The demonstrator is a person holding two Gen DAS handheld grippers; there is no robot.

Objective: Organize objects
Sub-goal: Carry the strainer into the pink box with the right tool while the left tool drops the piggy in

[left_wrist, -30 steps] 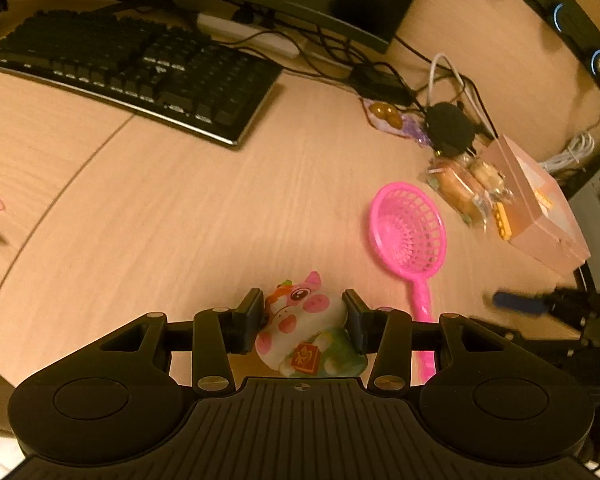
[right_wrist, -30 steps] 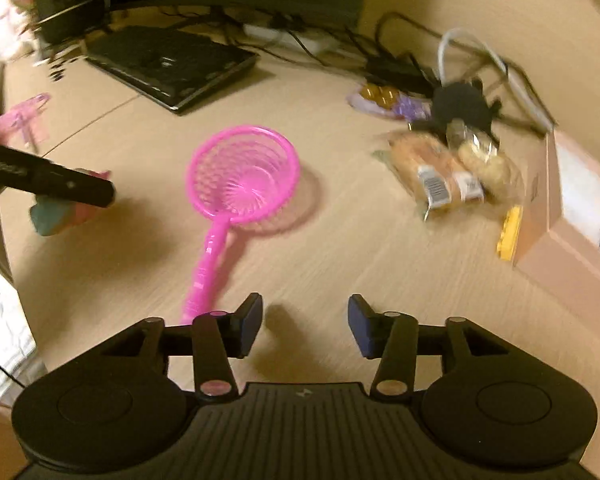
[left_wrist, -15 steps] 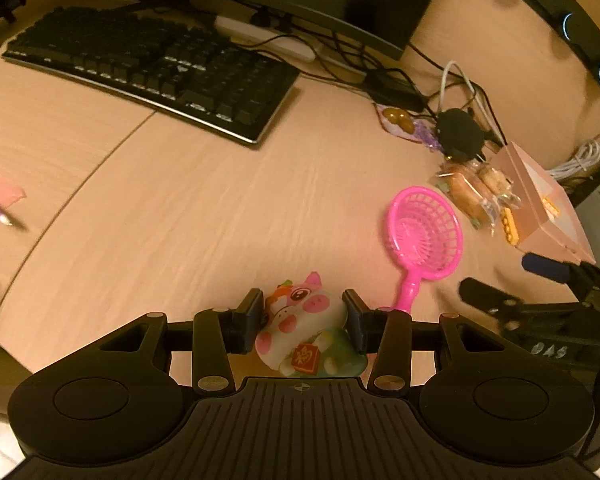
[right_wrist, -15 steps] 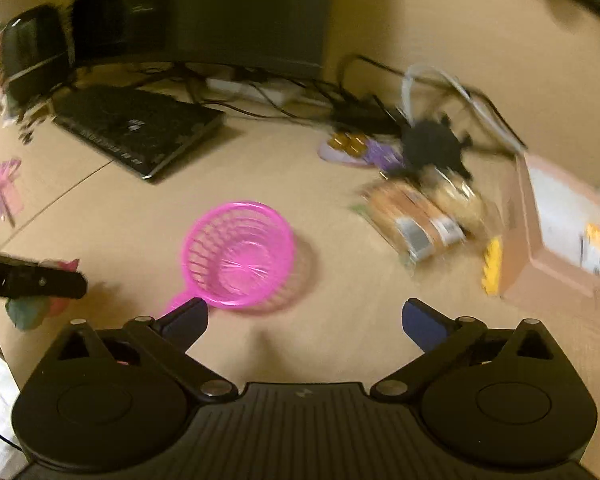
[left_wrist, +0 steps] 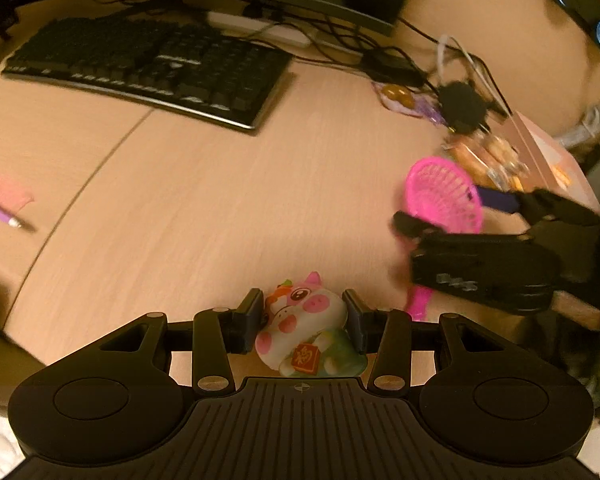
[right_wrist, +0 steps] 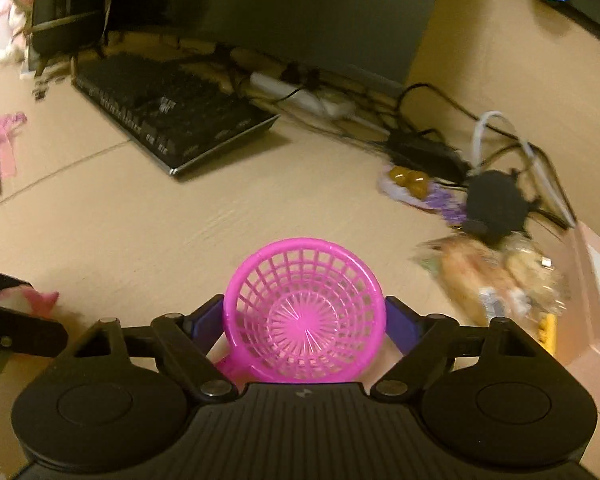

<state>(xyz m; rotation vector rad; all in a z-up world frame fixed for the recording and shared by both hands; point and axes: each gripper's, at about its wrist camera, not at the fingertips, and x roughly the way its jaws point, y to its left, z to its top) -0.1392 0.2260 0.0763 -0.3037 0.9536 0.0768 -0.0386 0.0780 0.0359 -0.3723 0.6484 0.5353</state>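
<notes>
Low over the wooden desk (left_wrist: 204, 184), a pink pig figurine (left_wrist: 304, 324) is pinched between the pads of the left gripper (left_wrist: 305, 322). Further right, the mesh bowl of a pink strainer (right_wrist: 304, 308) is framed by the closing jaws of the right gripper (right_wrist: 305, 322); whether the pads press its rim cannot be told. A black keyboard (left_wrist: 152, 64) is seen behind.

My desk (left_wrist: 204, 200) in light wood, black keyboard (left_wrist: 156, 68) at the back left, dark monitor (right_wrist: 300, 8) behind it, white power strip (right_wrist: 300, 94) with tangled cables, black speaker (right_wrist: 66, 4) far left, purple pen (left_wrist: 4, 216) on pink paper
</notes>
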